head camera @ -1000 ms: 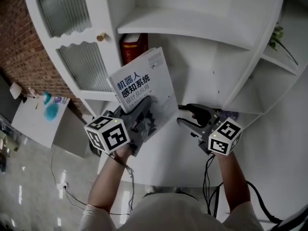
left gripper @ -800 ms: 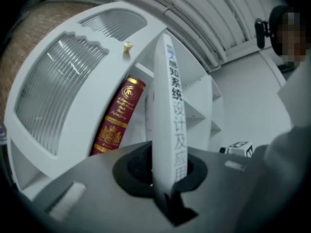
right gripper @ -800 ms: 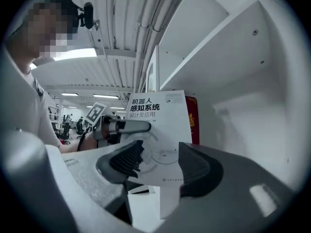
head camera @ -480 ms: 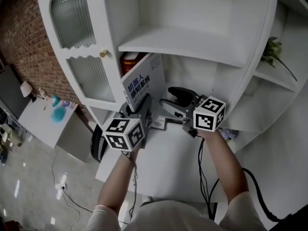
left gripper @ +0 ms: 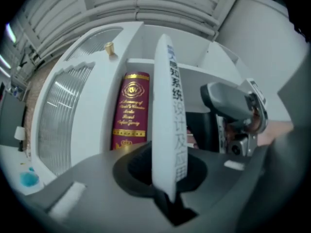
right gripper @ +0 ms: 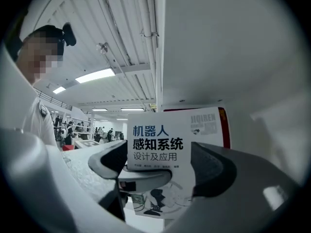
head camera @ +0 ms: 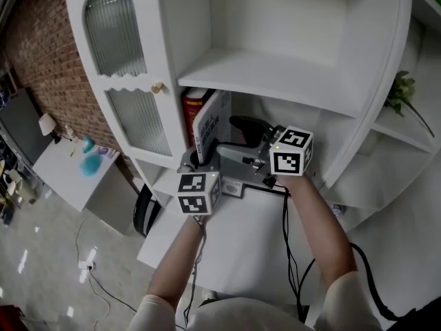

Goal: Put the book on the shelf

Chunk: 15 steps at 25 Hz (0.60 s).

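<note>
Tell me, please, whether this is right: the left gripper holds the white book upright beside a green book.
Not quite: the neighbouring book is dark red, not green, as the left gripper view shows. The left gripper does hold the white book upright beside it.

White book (head camera: 209, 126) was lettered in dark blue; maroon book (head camera: 190, 112) bore gold print; shelf (head camera: 275, 74) was white; wall (head camera: 41, 61) showed red-brown brick.

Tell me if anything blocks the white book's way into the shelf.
Nothing visible does. The white book, clamped upright in the left tool, stands just right of the red book; the shelf bay behind looks free.
</note>
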Tool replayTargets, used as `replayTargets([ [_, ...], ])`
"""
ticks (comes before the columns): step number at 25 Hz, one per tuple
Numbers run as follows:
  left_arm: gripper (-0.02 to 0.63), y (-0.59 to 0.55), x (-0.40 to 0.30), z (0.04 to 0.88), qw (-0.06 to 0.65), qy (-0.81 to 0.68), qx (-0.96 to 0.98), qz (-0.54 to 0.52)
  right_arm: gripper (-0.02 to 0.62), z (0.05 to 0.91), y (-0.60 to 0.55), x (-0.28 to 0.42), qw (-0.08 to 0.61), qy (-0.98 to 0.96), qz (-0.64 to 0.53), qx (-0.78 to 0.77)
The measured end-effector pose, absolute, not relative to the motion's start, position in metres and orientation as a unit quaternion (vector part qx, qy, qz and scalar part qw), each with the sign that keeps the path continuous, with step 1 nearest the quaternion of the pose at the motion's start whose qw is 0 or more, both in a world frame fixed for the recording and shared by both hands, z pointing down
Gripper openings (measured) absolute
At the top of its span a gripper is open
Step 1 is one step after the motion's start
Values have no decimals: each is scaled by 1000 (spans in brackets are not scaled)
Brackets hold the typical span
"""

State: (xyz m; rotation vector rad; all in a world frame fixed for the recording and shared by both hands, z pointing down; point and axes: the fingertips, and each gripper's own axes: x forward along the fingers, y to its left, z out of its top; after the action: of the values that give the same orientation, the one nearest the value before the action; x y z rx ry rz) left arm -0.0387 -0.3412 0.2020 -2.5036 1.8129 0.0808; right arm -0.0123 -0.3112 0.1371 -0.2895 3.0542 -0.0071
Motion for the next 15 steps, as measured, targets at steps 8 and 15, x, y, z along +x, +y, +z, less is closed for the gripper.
replayTargets([
  [8,58,-357,-32,201,47,613,-789,-10,494,137,-318,-44,16,998,19,-64],
  [15,73,-362,-28,201,71,624,-778,-29,525,144,-328,-56,-13,992,66,-109],
])
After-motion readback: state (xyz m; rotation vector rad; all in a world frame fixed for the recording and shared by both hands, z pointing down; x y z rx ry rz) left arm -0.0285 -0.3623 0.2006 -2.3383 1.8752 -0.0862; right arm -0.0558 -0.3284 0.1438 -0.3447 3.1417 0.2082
